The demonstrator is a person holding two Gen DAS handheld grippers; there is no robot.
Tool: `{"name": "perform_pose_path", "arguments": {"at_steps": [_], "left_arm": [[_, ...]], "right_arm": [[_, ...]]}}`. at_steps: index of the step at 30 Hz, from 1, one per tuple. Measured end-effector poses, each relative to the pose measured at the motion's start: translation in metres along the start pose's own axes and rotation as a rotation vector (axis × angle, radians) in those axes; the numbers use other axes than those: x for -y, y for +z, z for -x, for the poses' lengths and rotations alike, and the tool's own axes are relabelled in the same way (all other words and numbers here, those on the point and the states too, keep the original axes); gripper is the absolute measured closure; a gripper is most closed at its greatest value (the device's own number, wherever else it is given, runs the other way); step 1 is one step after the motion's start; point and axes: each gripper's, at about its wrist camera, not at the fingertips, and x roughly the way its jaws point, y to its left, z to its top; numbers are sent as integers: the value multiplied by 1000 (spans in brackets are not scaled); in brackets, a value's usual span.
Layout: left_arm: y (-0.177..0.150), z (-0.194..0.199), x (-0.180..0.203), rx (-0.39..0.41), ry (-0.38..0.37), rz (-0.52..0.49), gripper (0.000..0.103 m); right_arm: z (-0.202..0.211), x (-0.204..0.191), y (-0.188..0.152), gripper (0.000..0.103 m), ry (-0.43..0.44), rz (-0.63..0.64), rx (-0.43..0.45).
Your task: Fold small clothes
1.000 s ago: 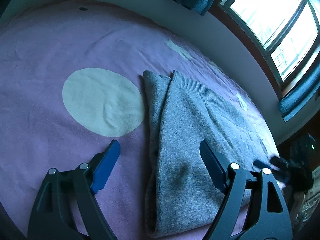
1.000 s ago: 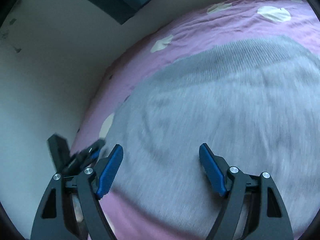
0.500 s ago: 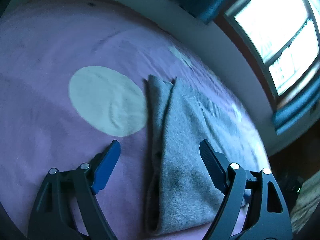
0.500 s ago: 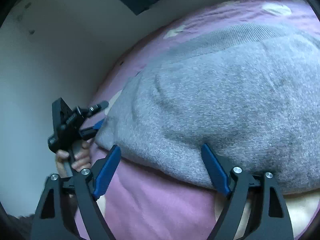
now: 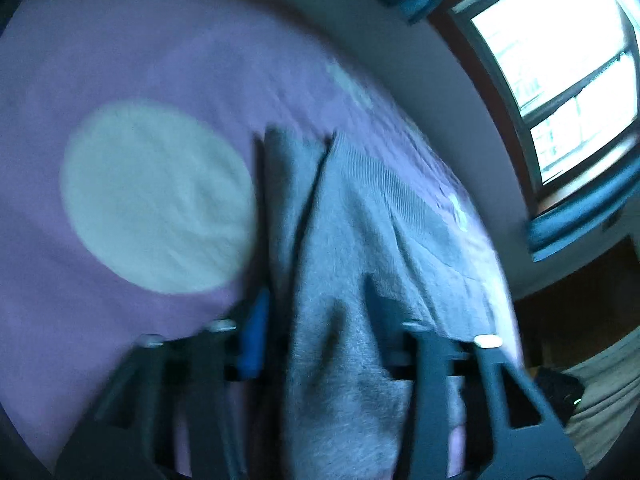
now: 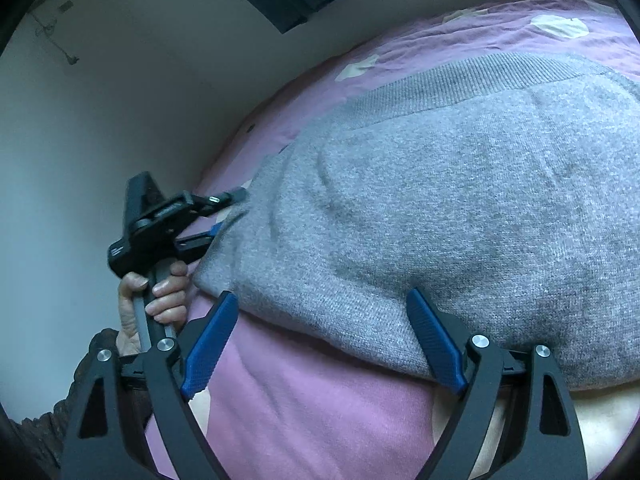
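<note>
Garment: we see a grey knit sweater (image 6: 460,208) lying on the pink bedspread (image 6: 320,412), folded lengthwise, ribbed hem on the sweater's far side toward the wall.
Left gripper (image 5: 316,336): our jaws are closing, with the sweater's near corner between them; the left-wrist view is motion-blurred, so we cannot tell whether the pads already press the knit.
Left gripper, seen from the right wrist: it sits at the sweater's left corner (image 6: 224,216), one finger above the fabric edge and one under it.
Hand: a person's hand (image 6: 154,296) wraps the left gripper's handle, just left of the sweater.
Right gripper (image 6: 320,340): our jaws stand wide and hold nothing; its right pad (image 6: 436,344) reaches the sweater's near edge, its left pad lies over bare bedspread just short of that edge.
Bedspread: a pale round dot (image 5: 156,196) lies just left of the sweater; a window (image 5: 560,68) is beyond the sweater's far right.
</note>
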Motion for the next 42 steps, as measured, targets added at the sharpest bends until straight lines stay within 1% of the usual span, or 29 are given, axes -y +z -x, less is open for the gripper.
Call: {"name": "perform_pose_path", "arguments": {"at_steps": [2, 6, 7, 9, 12, 14, 17, 20, 23, 26, 29, 34, 38, 42], "left_arm": [[0, -3, 2, 2, -4, -9, 75], [1, -6, 3, -8, -25, 3, 75], [1, -7, 5, -7, -20, -3, 76], [2, -9, 8, -11, 1, -18, 87], [5, -8, 18, -12, 18, -38, 90], [6, -4, 29, -4, 2, -46, 91], [9, 2, 54, 10, -11, -71, 92], [12, 5, 88, 10, -27, -109, 93], [14, 6, 132, 21, -37, -175, 93], [12, 0, 175, 26, -41, -234, 94], [8, -14, 213, 11, -65, -267, 95], [-8, -58, 268, -42, -70, -308, 95], [-27, -89, 295, -71, -53, -356, 95], [-48, -125, 320, -109, -23, -390, 95]], "right_arm": [[2, 0, -1, 17, 4, -2, 1], [2, 1, 0, 17, 5, -1, 1], [3, 1, 0, 17, 8, -2, 4], [3, 2, 0, 17, 11, -2, 8], [6, 1, -2, 17, 16, -2, 14], [8, 1, -3, 17, 17, -2, 19], [11, 1, -4, 17, 17, -4, 21], [19, 2, -3, 17, 30, -23, 15], [30, 7, -2, 17, 56, -52, 6], [47, 14, -4, 17, 55, -59, 4], [69, 23, -9, 17, 33, -49, 9], [109, 48, -25, 17, 8, -84, 24], [139, 70, -38, 17, -4, -126, 46], [159, 89, -47, 17, -19, -163, 66]]}}
